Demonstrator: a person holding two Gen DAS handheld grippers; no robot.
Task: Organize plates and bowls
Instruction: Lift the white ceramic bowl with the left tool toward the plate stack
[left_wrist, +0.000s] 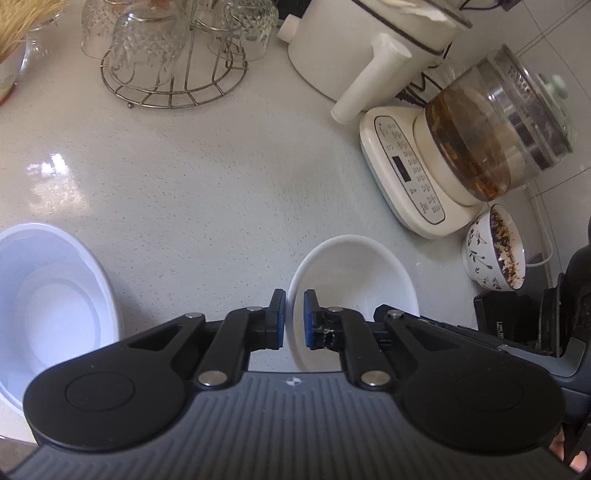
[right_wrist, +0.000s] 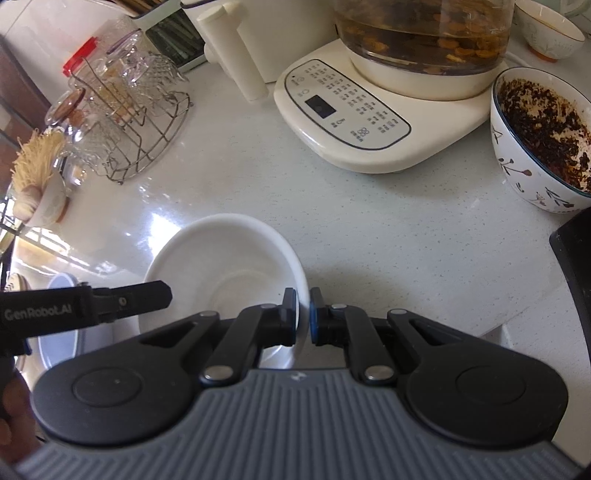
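Currently both grippers are clamped on one white bowl at lower centre of each frame: the left gripper pinches its left rim, the right gripper its right rim. A larger white basin sits lower left on the counter.

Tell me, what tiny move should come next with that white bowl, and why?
Probably lift it slightly and carry it left toward the white container. Both tools, left and right, are closed on opposite rims of the white bowl, and the container sits open on the counter nearby.
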